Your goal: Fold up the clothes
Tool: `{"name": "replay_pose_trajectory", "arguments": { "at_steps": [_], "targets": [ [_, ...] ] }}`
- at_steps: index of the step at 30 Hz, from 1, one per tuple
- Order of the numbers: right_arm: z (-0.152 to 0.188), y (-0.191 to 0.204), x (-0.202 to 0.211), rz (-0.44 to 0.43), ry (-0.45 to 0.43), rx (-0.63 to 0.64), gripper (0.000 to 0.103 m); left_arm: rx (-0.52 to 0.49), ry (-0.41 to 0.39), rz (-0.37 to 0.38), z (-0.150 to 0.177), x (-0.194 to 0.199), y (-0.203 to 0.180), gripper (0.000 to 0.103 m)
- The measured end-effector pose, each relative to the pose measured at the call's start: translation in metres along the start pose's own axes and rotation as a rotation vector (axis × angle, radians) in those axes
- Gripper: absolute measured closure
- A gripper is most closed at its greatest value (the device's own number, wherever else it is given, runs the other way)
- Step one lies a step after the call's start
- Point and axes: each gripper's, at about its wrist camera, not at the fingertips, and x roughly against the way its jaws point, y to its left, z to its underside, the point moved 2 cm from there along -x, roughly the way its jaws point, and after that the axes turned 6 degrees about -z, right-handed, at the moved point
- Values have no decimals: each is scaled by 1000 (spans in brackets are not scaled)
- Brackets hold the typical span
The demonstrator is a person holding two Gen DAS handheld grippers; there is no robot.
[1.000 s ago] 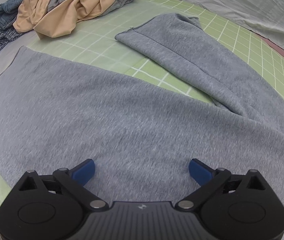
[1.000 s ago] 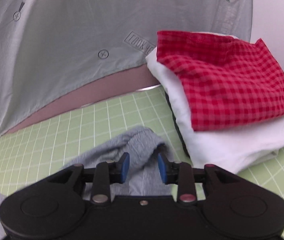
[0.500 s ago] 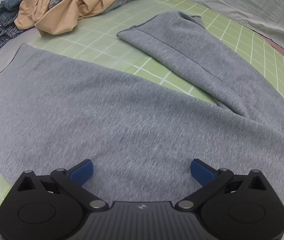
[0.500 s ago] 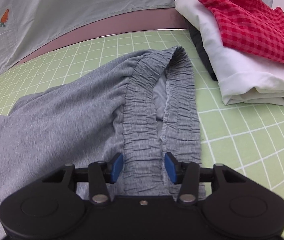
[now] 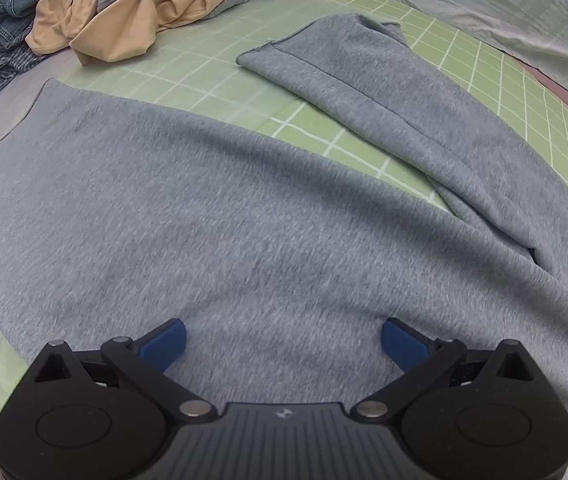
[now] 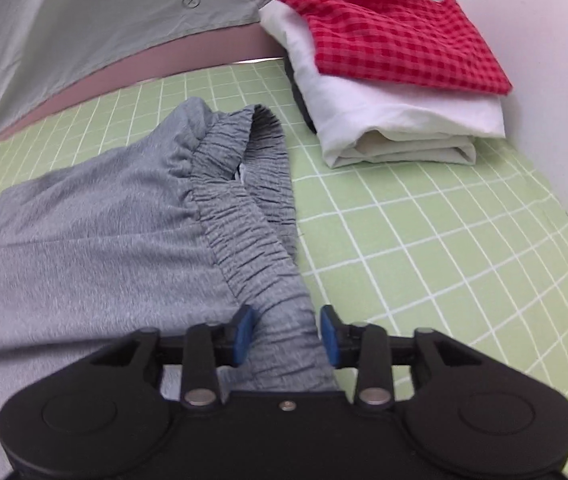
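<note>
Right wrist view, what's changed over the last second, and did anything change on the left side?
The right gripper pulled back from the folded stack, bringing more of the gray pants' waistband into view; the band runs between its slightly parted jaws. The left gripper stayed wide open over the pant leg, and the clothes pile did not move.

Two low wrist views, sharing grey trousers point(image 5: 267, 216).

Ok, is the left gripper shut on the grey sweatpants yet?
No, the left gripper is wide open above the grey sweatpants, its blue pads far apart.
</note>
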Motion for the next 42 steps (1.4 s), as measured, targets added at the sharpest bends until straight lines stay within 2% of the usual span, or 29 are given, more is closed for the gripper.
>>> {"name": "replay_pose_trajectory", "arguments": {
  "at_steps": [1, 3, 7, 11, 14, 16, 17, 18, 19, 21, 25, 27, 29, 30, 31, 32, 33, 34, 37, 40, 42],
  "targets": [
    [3, -4, 5, 3, -13, -60, 46, 3, 1, -1, 1, 0, 0, 0],
    [10, -12, 16, 7, -38, -179, 39, 3, 2, -3, 2, 1, 0, 0],
    [32, -23, 32, 3, -36, -344, 34, 0, 5, -2, 5, 2, -1, 0],
    [49, -30, 28, -65, -1, -485, 34, -6, 8, 0, 6, 3, -1, 0],
    [48, -29, 20, -63, 19, -492, 41, -9, 7, 3, 8, 2, -1, 0],
    [46, -27, 16, -60, 33, -480, 58, -5, 10, 3, 9, 2, 0, 0],
    [45, -26, 15, -49, 35, -454, 63, 0, 12, 4, 10, 3, 0, 0],
    [44, -25, 15, -37, 35, -427, 80, 10, 16, 10, 10, 3, 1, 1],
    [43, -23, 17, -21, 33, -396, 90, 18, 17, 16, 10, 4, 3, 1],
    [43, -23, 23, 25, 19, -342, 94, 31, 4, 18, 10, 7, 5, 1],
    [51, -46, 34, 187, 18, -289, 95, 64, -19, 9, 3, 12, 15, 1],
    [56, -60, 34, 278, 46, -249, 95, 81, -29, 5, 0, 15, 20, 1],
    [58, -68, 32, 332, 85, -186, 94, 91, -40, -4, -5, 15, 24, 1],
    [55, -69, 34, 332, 75, -180, 90, 93, -44, -7, -8, 15, 25, 1],
    [52, -71, 36, 333, 65, -174, 73, 96, -48, -10, -12, 15, 25, 1],
    [49, -71, 38, 335, 52, -171, 60, 99, -53, -13, -16, 14, 25, 1],
    [45, -70, 41, 349, 24, -181, 36, 101, -58, -15, -22, 14, 25, 1],
    [40, -68, 44, 365, -5, -191, 23, 102, -63, -15, -26, 14, 25, 1],
    [19, -58, 45, 382, -61, -219, 20, 102, -83, -9, -43, 14, 22, 1],
    [-4, -42, 30, 304, -76, -226, 19, 105, -94, 3, -65, 8, 14, 2],
    [-19, -27, 18, 282, -69, -198, 19, 117, -96, 9, -82, 2, 9, 3]
  ]
}}
